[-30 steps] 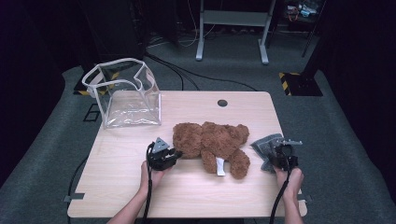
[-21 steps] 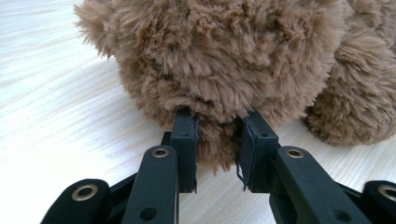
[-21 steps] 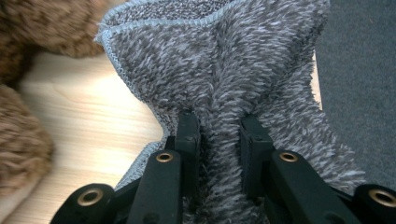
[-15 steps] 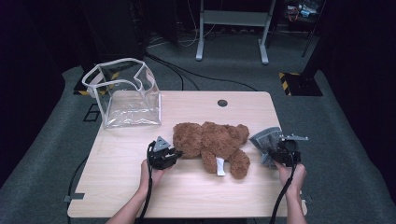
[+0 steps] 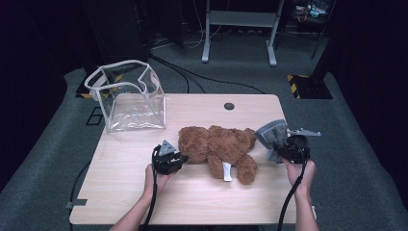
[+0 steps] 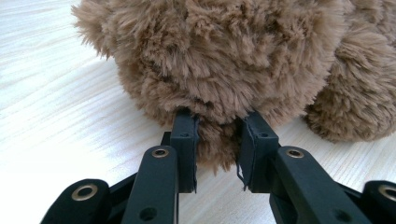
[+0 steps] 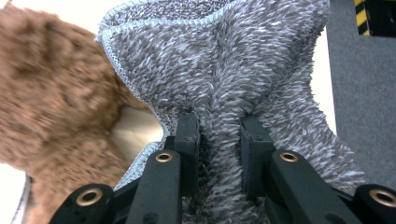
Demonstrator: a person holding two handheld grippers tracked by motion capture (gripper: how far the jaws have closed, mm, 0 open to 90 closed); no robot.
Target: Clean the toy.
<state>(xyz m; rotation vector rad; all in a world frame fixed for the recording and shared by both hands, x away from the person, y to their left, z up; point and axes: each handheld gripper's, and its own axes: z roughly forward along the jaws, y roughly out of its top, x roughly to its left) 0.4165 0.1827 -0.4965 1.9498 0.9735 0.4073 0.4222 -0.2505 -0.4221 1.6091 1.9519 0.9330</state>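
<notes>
A brown plush bear (image 5: 216, 147) lies on the wooden table (image 5: 120, 192). My left gripper (image 5: 179, 158) is at the bear's left end, shut on a tuft of its fur (image 6: 217, 140). The bear (image 6: 224, 56) rests on the tabletop there. My right gripper (image 5: 281, 147) is at the bear's right, shut on a fold of a grey fluffy cloth (image 5: 272, 134). The cloth (image 7: 233, 70) hangs lifted off the table beside the bear (image 7: 51, 93). A white label (image 5: 226, 172) sticks out from the bear.
A clear plastic bag (image 5: 127, 96) with a white rim stands open at the table's back left. A dark round hole (image 5: 229, 106) is near the back edge. Beyond the table are grey floor, cables and a metal stand (image 5: 238, 29).
My right gripper has risen with the grey cloth, lifting it off the table. The left gripper and the bear have stayed put.
</notes>
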